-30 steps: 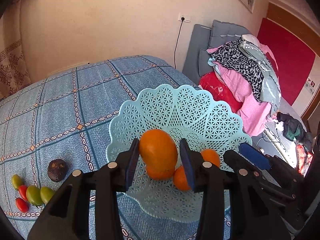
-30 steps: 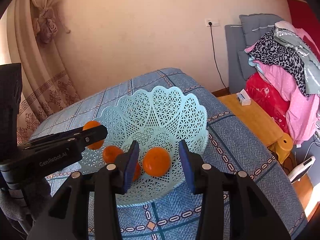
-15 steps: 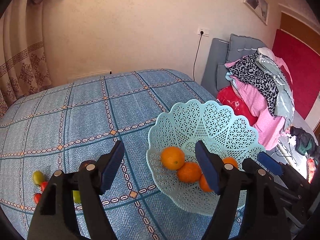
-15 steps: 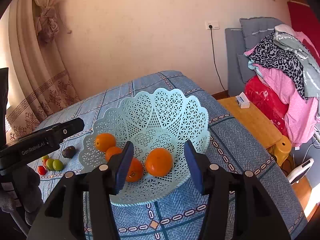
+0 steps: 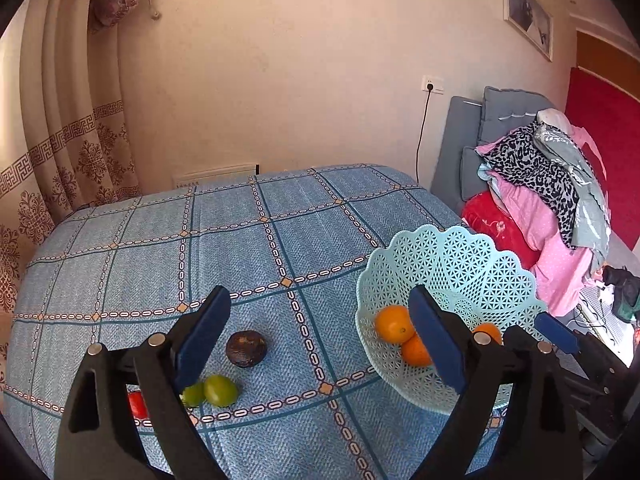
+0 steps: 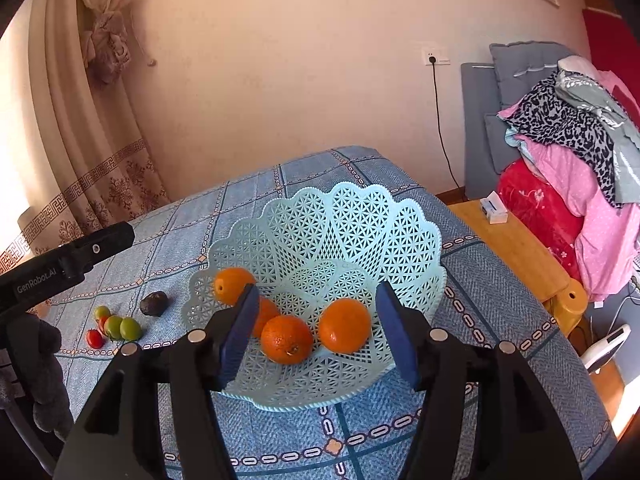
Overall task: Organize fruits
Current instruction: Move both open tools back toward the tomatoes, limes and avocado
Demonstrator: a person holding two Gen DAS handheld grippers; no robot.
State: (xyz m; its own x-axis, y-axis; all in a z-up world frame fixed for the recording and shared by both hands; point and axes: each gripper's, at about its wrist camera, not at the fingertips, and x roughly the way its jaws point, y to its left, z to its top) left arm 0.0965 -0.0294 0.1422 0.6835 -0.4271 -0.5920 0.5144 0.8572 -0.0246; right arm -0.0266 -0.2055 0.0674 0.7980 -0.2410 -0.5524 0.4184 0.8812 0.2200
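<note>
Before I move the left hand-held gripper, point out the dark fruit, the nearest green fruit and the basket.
dark fruit (image 5: pixel 246 349): left wrist view, middle of its top.
green fruit (image 5: pixel 220 390): left wrist view, its centre.
basket (image 5: pixel 452 258): left wrist view, far lattice wall.

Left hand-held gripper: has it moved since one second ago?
Yes. The left hand-held gripper has swung left, away from the basket, now toward the dark fruit.
</note>
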